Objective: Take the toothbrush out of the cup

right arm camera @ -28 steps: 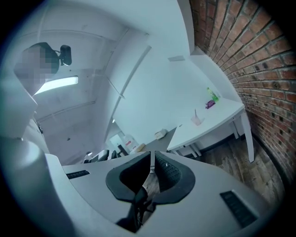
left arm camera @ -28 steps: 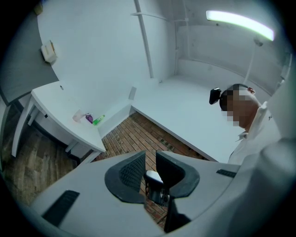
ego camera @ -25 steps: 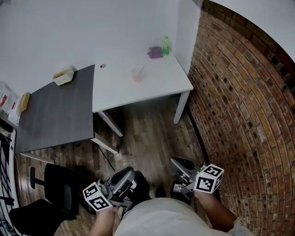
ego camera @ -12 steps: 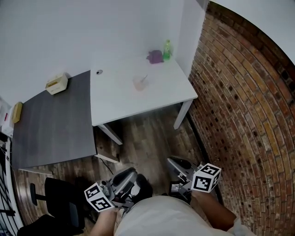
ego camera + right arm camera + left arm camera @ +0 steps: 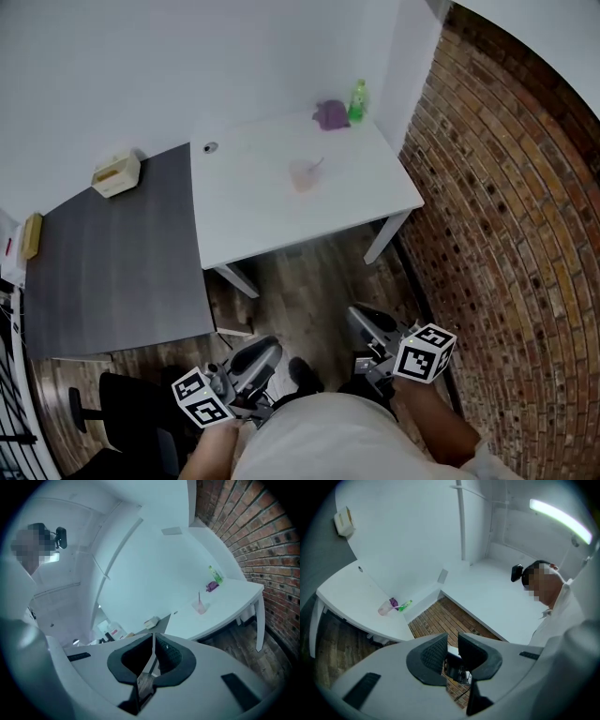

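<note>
A pale pink see-through cup (image 5: 304, 175) stands on the white table (image 5: 253, 202) with a toothbrush (image 5: 316, 166) leaning out of it. Both grippers hang low by the person's body, far from the table. The left gripper (image 5: 246, 361) has its jaws drawn to a thin slit with nothing between them. The right gripper (image 5: 367, 330) is shut and empty. The left gripper view shows the cup (image 5: 386, 607) small and far away. In the right gripper view the cup (image 5: 200, 606) and the toothbrush (image 5: 199, 597) are also distant.
A purple object (image 5: 330, 113) and a green bottle (image 5: 357, 99) sit at the white table's far corner. A dark grey table (image 5: 112, 262) adjoins on the left, carrying a tissue box (image 5: 116, 172). A brick wall (image 5: 506, 234) runs along the right. A black chair (image 5: 127, 412) stands at lower left.
The tables have slid down and to the right in the head view, so the person has moved closer. Both grippers stay low by the body.
</note>
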Action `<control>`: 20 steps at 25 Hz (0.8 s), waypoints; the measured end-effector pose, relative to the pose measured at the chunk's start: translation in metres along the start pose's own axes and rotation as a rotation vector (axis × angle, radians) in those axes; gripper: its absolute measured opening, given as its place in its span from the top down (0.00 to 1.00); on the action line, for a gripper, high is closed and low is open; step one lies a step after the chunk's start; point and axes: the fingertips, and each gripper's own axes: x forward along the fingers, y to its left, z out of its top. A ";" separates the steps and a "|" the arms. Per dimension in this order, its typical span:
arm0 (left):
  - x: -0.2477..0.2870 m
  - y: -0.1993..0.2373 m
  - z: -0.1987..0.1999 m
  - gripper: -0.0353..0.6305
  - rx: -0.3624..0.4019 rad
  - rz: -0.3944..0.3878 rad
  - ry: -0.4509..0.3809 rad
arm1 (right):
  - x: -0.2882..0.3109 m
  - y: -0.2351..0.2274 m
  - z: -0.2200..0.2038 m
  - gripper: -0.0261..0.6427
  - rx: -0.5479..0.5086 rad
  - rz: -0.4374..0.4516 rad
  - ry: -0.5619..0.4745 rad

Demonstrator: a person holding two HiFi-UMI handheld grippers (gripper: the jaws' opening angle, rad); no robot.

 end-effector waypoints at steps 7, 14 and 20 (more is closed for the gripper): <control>0.000 0.020 0.013 0.85 -0.017 -0.007 0.016 | 0.023 -0.006 0.013 0.94 -0.015 -0.033 -0.018; 0.014 0.034 0.022 0.85 -0.018 -0.005 0.021 | 0.037 -0.023 0.027 0.94 -0.027 -0.044 -0.016; 0.029 0.056 0.040 0.85 -0.005 0.039 -0.002 | 0.066 -0.045 0.042 0.94 -0.030 -0.019 0.005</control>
